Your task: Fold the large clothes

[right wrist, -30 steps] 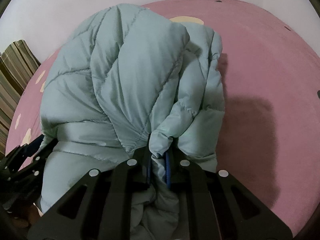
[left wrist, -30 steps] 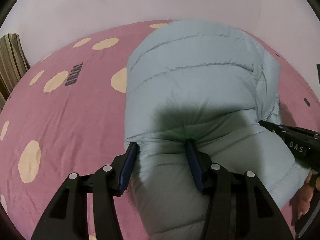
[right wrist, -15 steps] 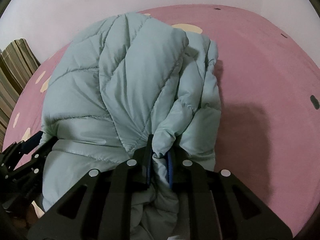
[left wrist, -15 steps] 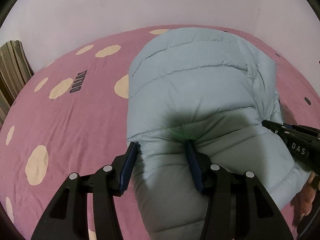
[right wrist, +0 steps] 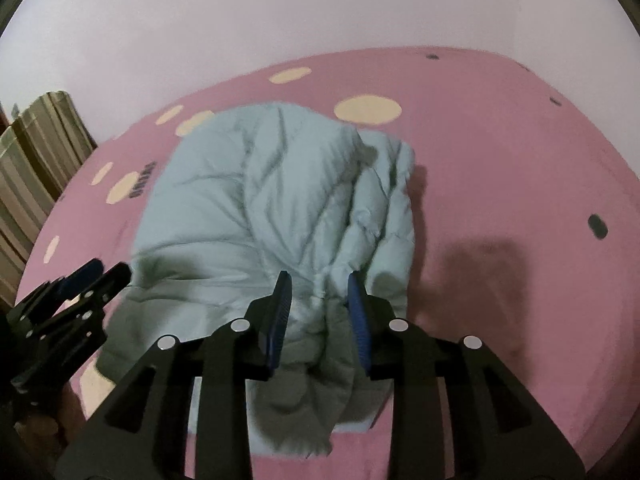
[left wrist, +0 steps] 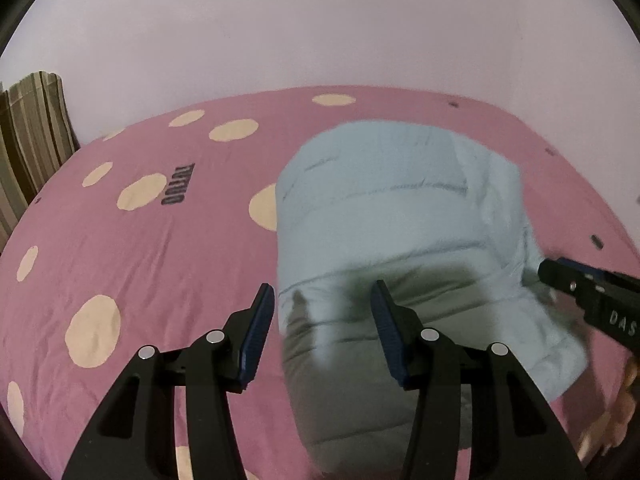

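A pale blue puffer jacket (left wrist: 400, 216) lies folded into a thick bundle on the pink bed. My left gripper (left wrist: 322, 286) hovers above the bundle's near left edge, open, with no cloth pinched. In the right wrist view the jacket (right wrist: 272, 200) shows its bunched near end. My right gripper (right wrist: 319, 278) straddles a gathered fold (right wrist: 320, 308) there; its jaws are opening and the fold sits loose between the pads. The right gripper (left wrist: 592, 300) shows at the left view's right edge, and the left gripper (right wrist: 88, 280) at the right view's left edge.
The pink bedsheet (left wrist: 140, 260) has cream dots and dark lettering (left wrist: 178, 186). A white wall (left wrist: 320, 32) runs behind the bed. A striped curtain (left wrist: 32, 128) hangs at the far left. Part of a hand (left wrist: 624, 400) is at the lower right.
The right gripper's jaws have spread off the fold that they pinched. Both grippers have risen, so the jacket sits lower and farther below them.
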Available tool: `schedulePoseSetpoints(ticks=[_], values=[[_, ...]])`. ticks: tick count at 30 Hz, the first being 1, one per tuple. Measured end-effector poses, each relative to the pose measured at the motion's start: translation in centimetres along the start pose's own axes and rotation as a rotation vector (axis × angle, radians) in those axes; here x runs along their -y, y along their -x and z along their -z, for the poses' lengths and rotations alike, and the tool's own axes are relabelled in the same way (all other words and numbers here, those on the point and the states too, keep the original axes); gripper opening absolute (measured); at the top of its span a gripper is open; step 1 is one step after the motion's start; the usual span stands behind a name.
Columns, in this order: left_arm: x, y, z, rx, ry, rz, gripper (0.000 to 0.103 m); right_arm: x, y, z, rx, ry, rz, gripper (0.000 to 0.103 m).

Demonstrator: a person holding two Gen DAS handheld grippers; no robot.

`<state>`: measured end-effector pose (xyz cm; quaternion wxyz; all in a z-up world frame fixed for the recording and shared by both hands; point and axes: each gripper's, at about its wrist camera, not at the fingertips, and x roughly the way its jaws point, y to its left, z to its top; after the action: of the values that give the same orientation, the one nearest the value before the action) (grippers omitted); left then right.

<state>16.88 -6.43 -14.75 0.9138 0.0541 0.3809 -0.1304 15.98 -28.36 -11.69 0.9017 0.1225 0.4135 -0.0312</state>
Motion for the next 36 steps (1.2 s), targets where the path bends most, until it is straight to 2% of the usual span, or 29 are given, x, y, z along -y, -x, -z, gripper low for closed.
schedulePoseSetpoints(ticks=[5,10,16,22,27,29,32,36], values=[[0.1,-0.7,0.3,-0.035,0.013,0.018,0.05,-1.6,0.5,0.5,-0.015,0.047,-0.023,0.028],[0.0,-3.0,1.4,-0.099,0.032,0.033,0.05,-1.4,-2.1,1.9,-0.08,0.063,-0.006,0.028],[0.8,-5.3,2.5,-0.113,-0.007,0.012,0.05,-0.4,-6.0,3.2,-0.116,0.067,-0.002,0.029],[0.7,-5.4,2.7,-0.101,-0.017,0.02,0.05,-0.7,-6.4,3.2,-0.107,0.077,0.009,0.029],[-0.3,-2.6,1.5,-0.073,0.02,0.034,0.05,-1.3,-3.9,2.5,-0.08,0.069,0.005,0.029],[-0.7,-1.6,0.2,-0.036,0.031,0.034,0.05,-1.6,-2.2,1.5,-0.037,0.071,0.001,0.029],[-0.6,-1.8,-2.0,-0.013,0.02,0.03,0.05,-2.1,-0.7,-0.7,0.022,0.089,0.009,0.029],[-0.7,-3.5,-4.7,-0.019,0.047,0.038,0.05,-2.5,-2.0,-3.8,0.046,0.108,0.037,0.029]])
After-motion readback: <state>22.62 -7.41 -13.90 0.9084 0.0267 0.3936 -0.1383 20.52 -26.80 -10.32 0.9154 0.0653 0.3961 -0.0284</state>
